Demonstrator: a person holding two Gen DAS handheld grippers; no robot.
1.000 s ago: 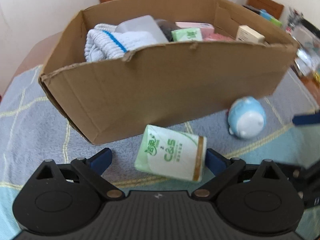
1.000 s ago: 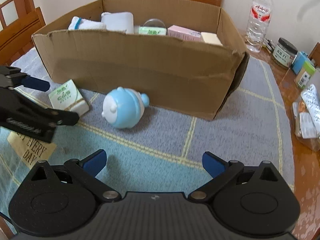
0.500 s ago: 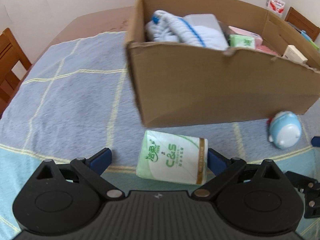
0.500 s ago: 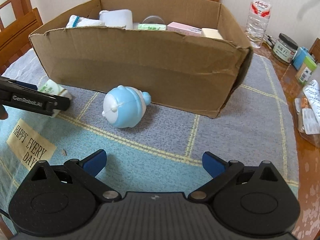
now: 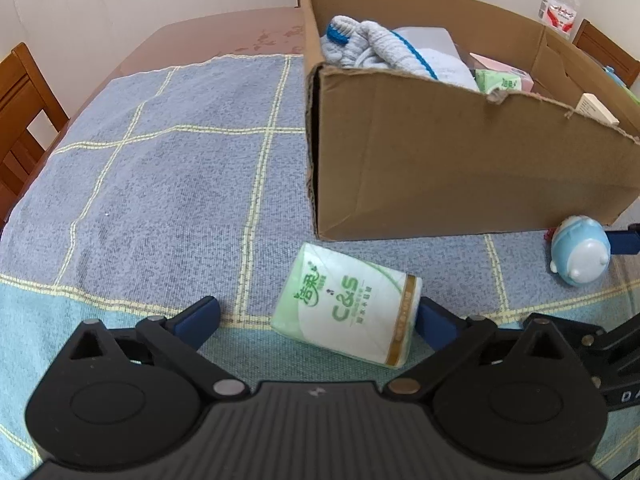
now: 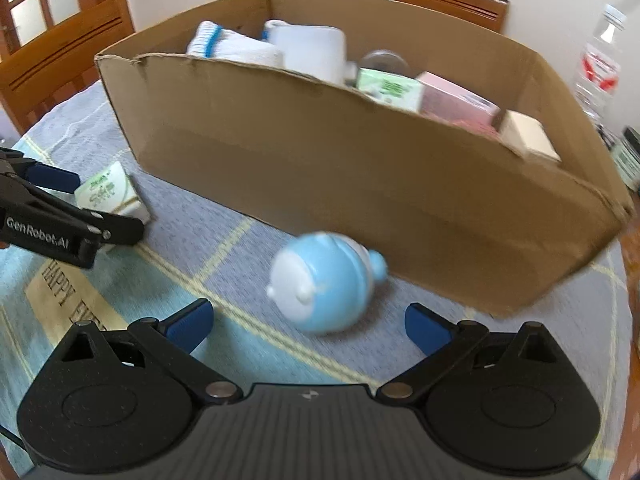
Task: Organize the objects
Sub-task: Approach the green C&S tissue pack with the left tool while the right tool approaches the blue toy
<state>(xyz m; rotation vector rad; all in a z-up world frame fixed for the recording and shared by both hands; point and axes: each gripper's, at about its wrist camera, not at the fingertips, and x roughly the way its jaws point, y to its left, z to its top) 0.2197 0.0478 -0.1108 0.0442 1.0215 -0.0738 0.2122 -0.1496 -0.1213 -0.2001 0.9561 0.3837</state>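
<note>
Nearest to us, our left gripper [image 5: 316,316] hangs low over the blue checked cloth [image 5: 160,168] on the worktop, its jaws opening wide around the green-and-white wrapped tissue pack [image 5: 352,304], which lies on its side between them; the right blue pad sits just beside the pack's end and the left pad is well clear. Our right gripper [image 6: 308,324] is spread apart with nothing clamped, and the round light-blue and white plastic toy [image 6: 324,280] lies on the cloth just ahead of its fingers. Behind both things stands the open brown cardboard box [image 5: 460,168], holding a white knitted cloth with a blue stripe [image 5: 400,54], a pink carton [image 6: 456,100] and other packs.
</note>
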